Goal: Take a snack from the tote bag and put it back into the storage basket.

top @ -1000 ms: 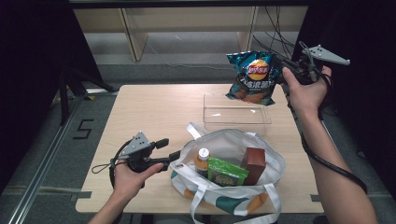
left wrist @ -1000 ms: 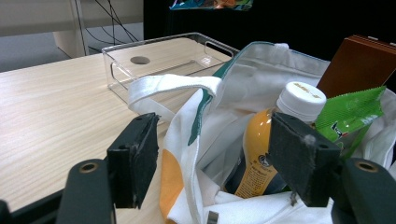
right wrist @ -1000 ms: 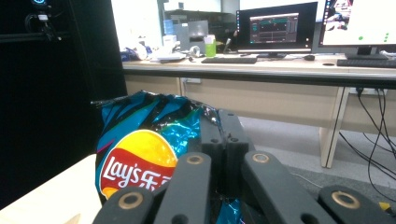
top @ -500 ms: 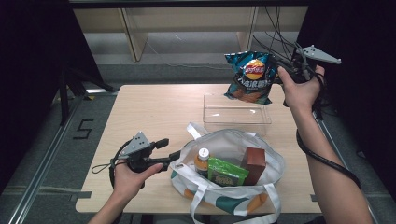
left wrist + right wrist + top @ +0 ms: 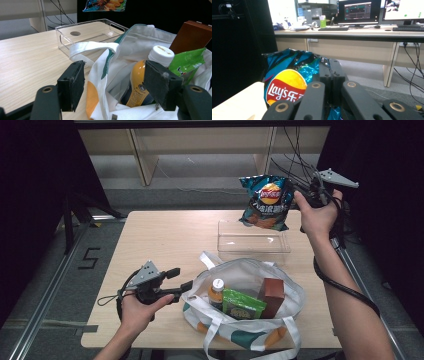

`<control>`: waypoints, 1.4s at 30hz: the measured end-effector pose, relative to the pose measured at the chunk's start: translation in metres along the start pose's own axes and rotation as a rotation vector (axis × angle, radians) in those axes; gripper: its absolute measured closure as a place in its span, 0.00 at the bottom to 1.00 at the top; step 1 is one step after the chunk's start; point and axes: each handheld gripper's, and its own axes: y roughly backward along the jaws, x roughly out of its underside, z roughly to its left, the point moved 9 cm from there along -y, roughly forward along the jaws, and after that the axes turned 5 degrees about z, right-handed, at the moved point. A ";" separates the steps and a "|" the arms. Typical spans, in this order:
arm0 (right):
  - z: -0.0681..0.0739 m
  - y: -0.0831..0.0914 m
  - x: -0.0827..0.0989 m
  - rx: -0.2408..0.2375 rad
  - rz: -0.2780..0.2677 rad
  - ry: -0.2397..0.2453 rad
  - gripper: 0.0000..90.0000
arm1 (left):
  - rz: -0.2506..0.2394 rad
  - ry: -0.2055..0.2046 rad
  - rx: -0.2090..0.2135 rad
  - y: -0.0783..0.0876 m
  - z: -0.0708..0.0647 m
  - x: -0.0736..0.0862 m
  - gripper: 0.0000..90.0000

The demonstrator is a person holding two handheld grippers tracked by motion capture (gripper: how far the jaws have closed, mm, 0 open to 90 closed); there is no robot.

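Observation:
A blue Lay's chip bag hangs in the air over the far right of the table, above the back edge of a clear plastic box. My right gripper is shut on the bag's upper right edge; in the right gripper view the jaws pinch the crinkled foil of the chip bag. My left gripper is open at the left rim of a white tote bag. Its jaws straddle the tote bag's cloth rim without pressing it.
In the tote bag stand an orange bottle with a white cap, a green packet and a brown box. The chip bag's lower edge shows beyond the clear box. Bare tabletop lies to the left.
My right hand has shifted slightly left with the chip bag still in its grip. The left gripper and the tote bag have stayed put.

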 end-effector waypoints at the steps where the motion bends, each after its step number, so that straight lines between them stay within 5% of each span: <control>1: 0.000 -0.001 0.000 0.000 -0.001 -0.005 1.00 | 0.003 -0.002 -0.001 0.000 0.000 0.000 0.36; 42: -0.017 -0.031 0.022 0.025 0.046 -0.026 1.00 | 0.005 -0.011 0.006 -0.002 0.000 0.002 0.36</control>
